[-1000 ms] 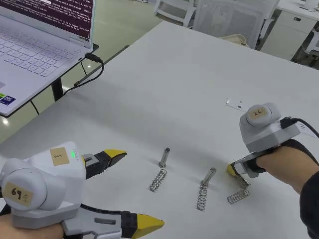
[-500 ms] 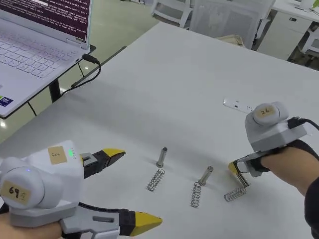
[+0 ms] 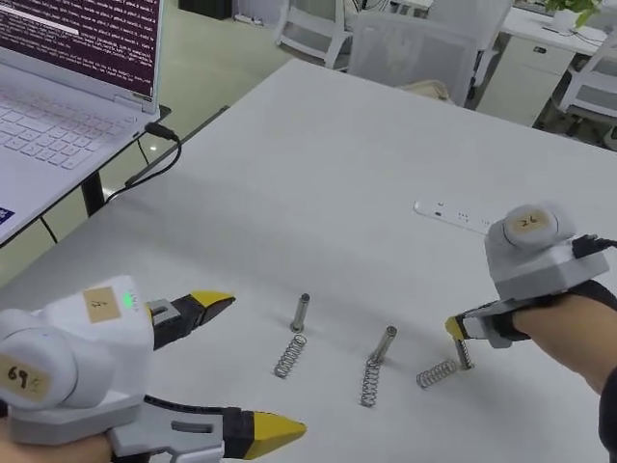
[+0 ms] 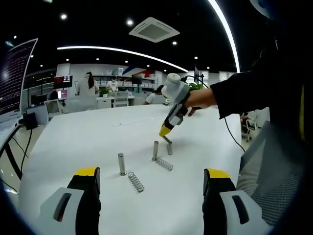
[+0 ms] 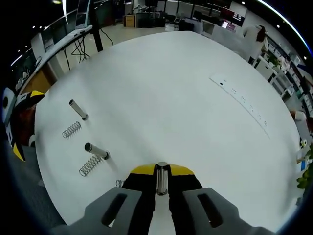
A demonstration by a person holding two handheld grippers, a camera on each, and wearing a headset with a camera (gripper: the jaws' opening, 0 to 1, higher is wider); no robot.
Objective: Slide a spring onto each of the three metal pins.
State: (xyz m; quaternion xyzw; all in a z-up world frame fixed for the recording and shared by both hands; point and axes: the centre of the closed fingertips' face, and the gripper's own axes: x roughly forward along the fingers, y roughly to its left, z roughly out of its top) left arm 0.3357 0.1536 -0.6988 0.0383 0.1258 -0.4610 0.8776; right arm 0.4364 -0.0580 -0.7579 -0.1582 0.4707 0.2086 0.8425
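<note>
Yellow-tipped and spread wide, the jaws of the left gripper [image 3: 267, 365] sit nearest us in the head view, holding nothing above the white table [image 3: 337, 174]. Just beyond them two metal pins stand upright, the left pin [image 3: 301, 312] and the middle pin [image 3: 384, 343]. Each has a spring lying on the table by its foot, the left spring [image 3: 289, 355] and the middle spring [image 3: 370, 382]. To the right, the right gripper [image 3: 458, 333] has its jaws pinched narrow on the third pin [image 3: 465, 354], and the third spring [image 3: 437, 373] lies loose just beside it. No spring is on a pin yet.

The right gripper view shows us the grip plainly, with the pin clamped between both jaws. There the gripper's body hides nearly all of the third spring. In the head view the yellow tips cover the pin's top, and we cannot tell whether its foot touches the table.

Farther off lie a white strip [image 3: 453, 214] and, at far left, a laptop [image 3: 58, 96] with its cable [image 3: 159, 149].

Against a second ago, the right gripper stays on its pin and the left stays wide.
</note>
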